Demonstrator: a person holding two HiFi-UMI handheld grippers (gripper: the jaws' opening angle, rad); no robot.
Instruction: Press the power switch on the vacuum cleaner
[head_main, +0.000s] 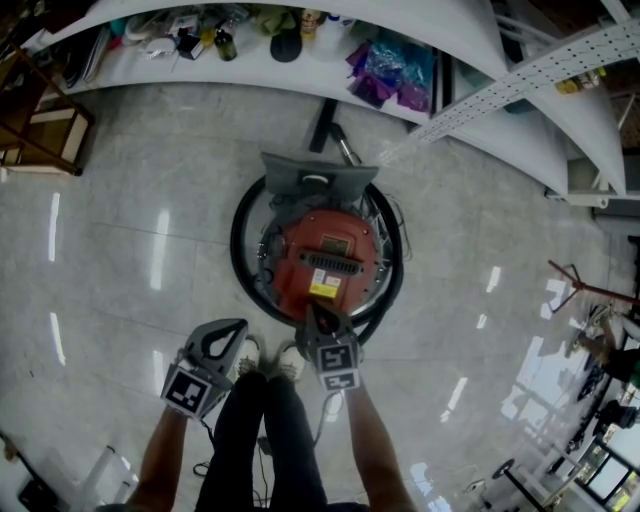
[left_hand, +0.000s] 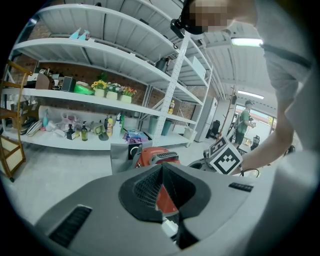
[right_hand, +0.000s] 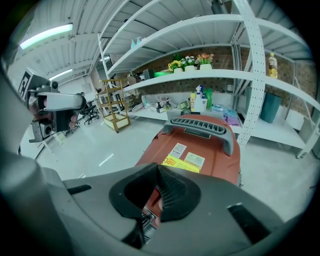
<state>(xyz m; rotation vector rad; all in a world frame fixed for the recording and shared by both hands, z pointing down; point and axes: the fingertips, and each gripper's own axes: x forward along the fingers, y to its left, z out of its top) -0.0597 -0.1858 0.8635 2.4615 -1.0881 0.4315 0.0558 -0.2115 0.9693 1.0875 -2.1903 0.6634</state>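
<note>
A red vacuum cleaner (head_main: 328, 262) with a grey handle (right_hand: 201, 126) and a yellow label stands on the floor, ringed by its black hose (head_main: 243, 262). My right gripper (head_main: 318, 312) is shut and its tip is at the near edge of the red body, low over it in the right gripper view (right_hand: 160, 171). My left gripper (head_main: 233, 328) is shut too, held off to the left and apart from the vacuum cleaner (left_hand: 156, 156), with nothing between its jaws (left_hand: 162, 167). I cannot make out the power switch; the right jaws cover that part of the body.
White shelves (head_main: 300, 75) with bottles, bags and flowers run along the far side. A wooden rack (head_main: 40, 130) stands at the left. The person's legs and shoes (head_main: 268, 360) are just behind the vacuum cleaner. A grey box (head_main: 318, 180) sits at its far end.
</note>
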